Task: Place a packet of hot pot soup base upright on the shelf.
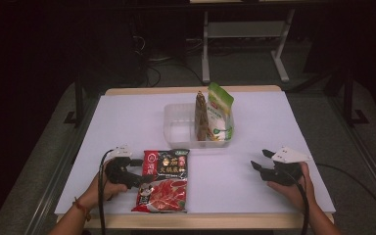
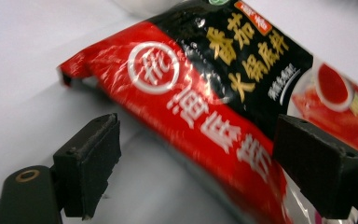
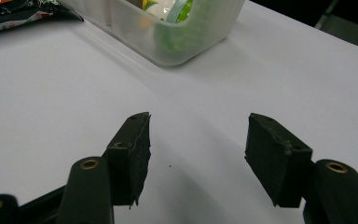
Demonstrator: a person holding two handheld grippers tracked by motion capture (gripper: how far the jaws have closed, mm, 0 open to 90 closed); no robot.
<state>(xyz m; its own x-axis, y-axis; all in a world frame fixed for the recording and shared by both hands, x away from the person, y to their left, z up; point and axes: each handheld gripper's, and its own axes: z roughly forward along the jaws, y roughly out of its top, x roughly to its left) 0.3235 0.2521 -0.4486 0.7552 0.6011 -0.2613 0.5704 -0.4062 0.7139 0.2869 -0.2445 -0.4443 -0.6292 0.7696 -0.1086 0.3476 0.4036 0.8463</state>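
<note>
**Red soup-base pouch at near-left worktop edge — left jaws spread around its long edge, no grip yet**

Red-and-black soup-base pouch (image 1: 162, 180) flat on the white worktop (image 1: 235, 171), near-left, short of the clear plastic tub (image 1: 176, 128). Tub already loaded with two upright packs: brown pack (image 1: 200, 117) and green-and-white bag (image 1: 219, 113), side by side at its right end.

Left hand-held gripper (image 1: 144, 180) at the pouch's left edge; jaws released and spread wide, pouch edge lying between the pads (image 2: 89, 163) in the left gripper view, no pressing visible. Right hand-held gripper (image 1: 255, 165) low over bare worktop, well apart from pouch and tub, jaws parted, nothing between them.

Handling, judged: glossy film, likely slippery; soft sachet, contents probably paste, so moderate weight and sag when lifted by one side. Best hold probably the flat sealed margin or a pinch across the long edge, deep enough to avoid slipping off. Not fragile; hard squeeze on the filled middle best avoided.

Surface: smooth white sheet over a wood-edged top, low friction, pouch liable to slide when nudged. Room: dim, dark floor, cables and a table frame behind.
</note>
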